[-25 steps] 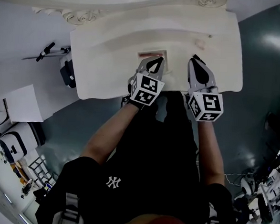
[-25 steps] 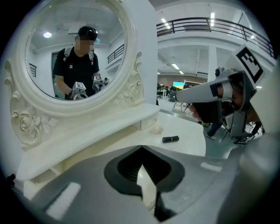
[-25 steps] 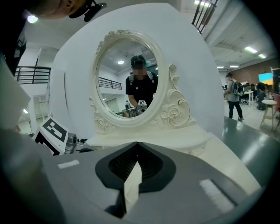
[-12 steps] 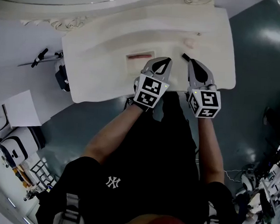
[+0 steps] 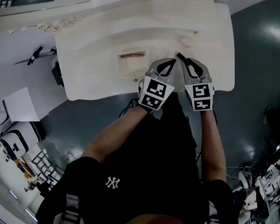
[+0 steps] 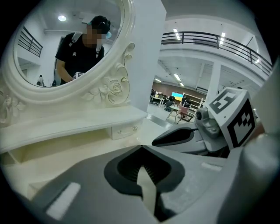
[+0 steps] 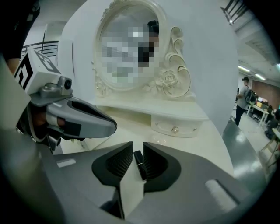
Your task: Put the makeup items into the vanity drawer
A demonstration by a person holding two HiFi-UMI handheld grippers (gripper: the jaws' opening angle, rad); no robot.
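The right gripper (image 5: pixel 185 61) is hanging over the front edge of the white vanity surface (image 5: pixel 94 77), right of its middle. Its jaws have just been opening and are now standing slightly apart. A slim black makeup stick (image 7: pixel 139 162) is standing between them. It is leaning against the right-hand pad, with a clear gap showing on its other side, so the jaws are no longer clamping it. In the head view the stick's dark tip is poking out ahead of the jaws, pointing toward the back of the surface. What kind of makeup it is cannot be made out.

The left gripper (image 5: pixel 169 63) is sitting just beside the right one, on its left and also near the front edge. Its jaws are clenched together at the tips, with nothing between them.

Left of the left gripper, around the middle of the surface, a small rectangular recess (image 5: pixel 131 61) is lying open. It is probably the drawer, and something pink-red is showing inside it. A small pale pink item (image 5: pixel 184 40) is resting on the surface behind the right gripper, toward the right rear. Along the back edge, a raised shelf with a little knobbed drawer front (image 7: pixel 175 127) is running under an oval mirror (image 6: pixel 65 43) in a carved frame.
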